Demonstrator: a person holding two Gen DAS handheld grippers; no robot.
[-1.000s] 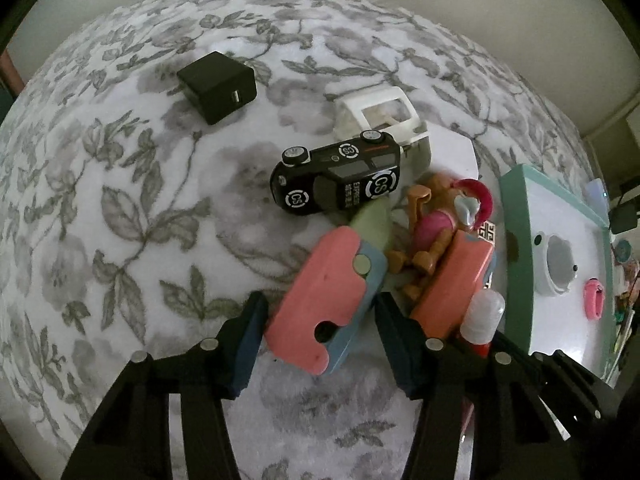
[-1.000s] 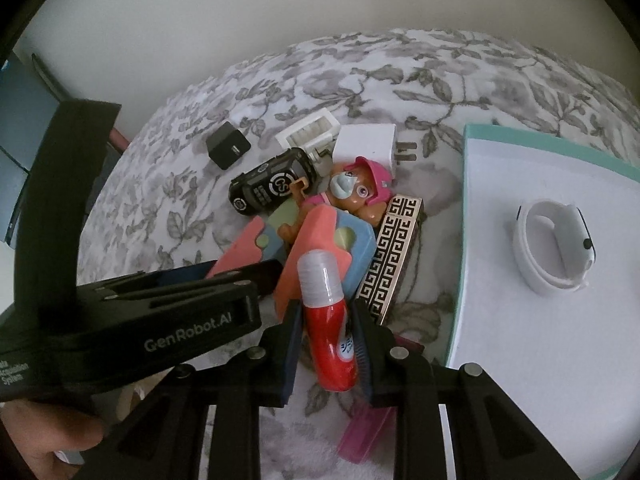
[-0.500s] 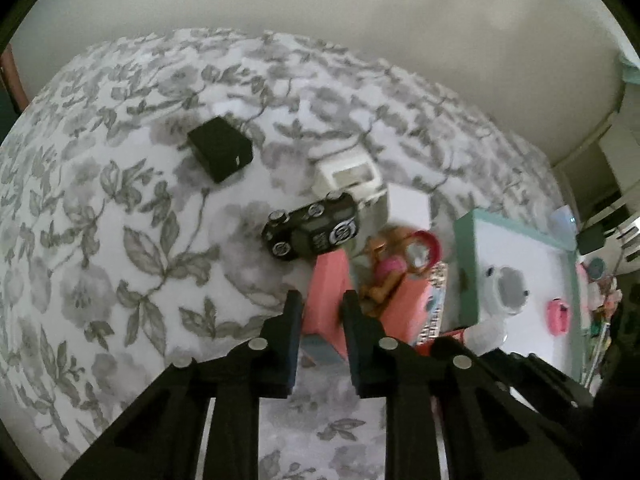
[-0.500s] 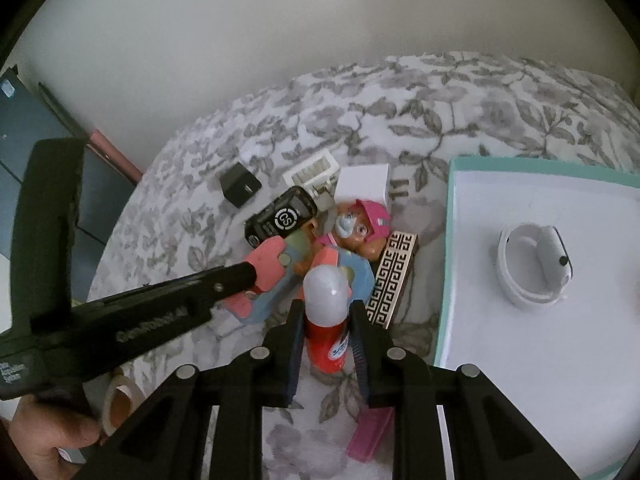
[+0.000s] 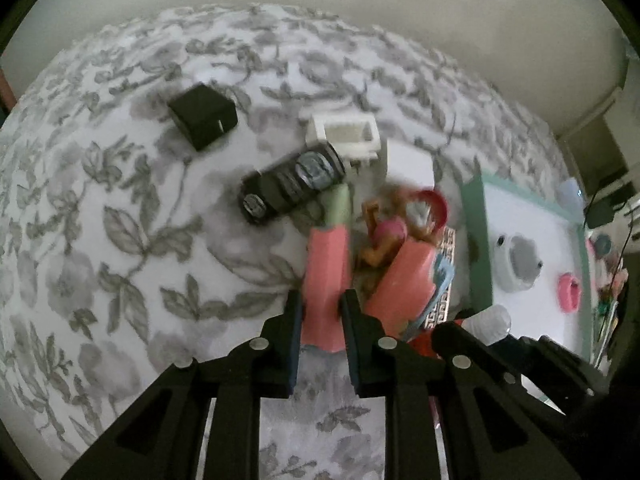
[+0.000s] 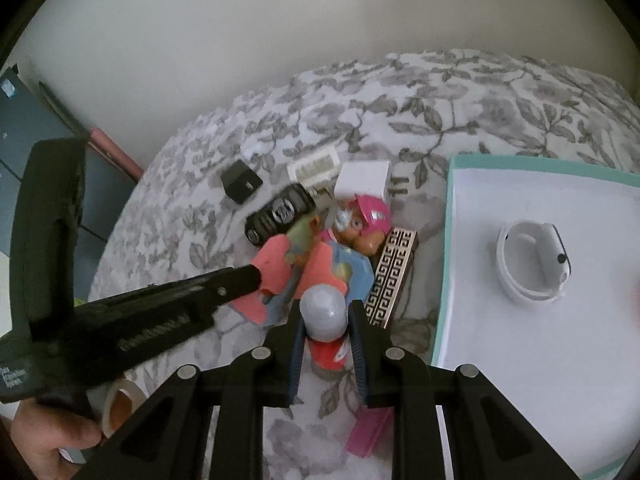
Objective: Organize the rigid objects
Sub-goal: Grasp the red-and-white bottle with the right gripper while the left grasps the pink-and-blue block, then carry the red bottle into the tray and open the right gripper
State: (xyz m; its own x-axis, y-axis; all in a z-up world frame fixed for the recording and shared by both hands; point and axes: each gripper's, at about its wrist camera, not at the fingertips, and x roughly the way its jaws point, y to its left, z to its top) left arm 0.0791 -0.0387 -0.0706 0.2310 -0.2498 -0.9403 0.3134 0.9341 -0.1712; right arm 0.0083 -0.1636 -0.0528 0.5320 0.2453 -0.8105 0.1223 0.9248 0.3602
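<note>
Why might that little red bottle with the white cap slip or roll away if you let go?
The red bottle looks round and smooth, so it could probably roll on the flowery cloth. The right gripper pinches it only near its white cap, so it might swing or slip. It looks small, so likely light.

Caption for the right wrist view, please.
Right gripper clamps a red glue stick beside a teal tray; left gripper grips a pink toy piece.
</note>
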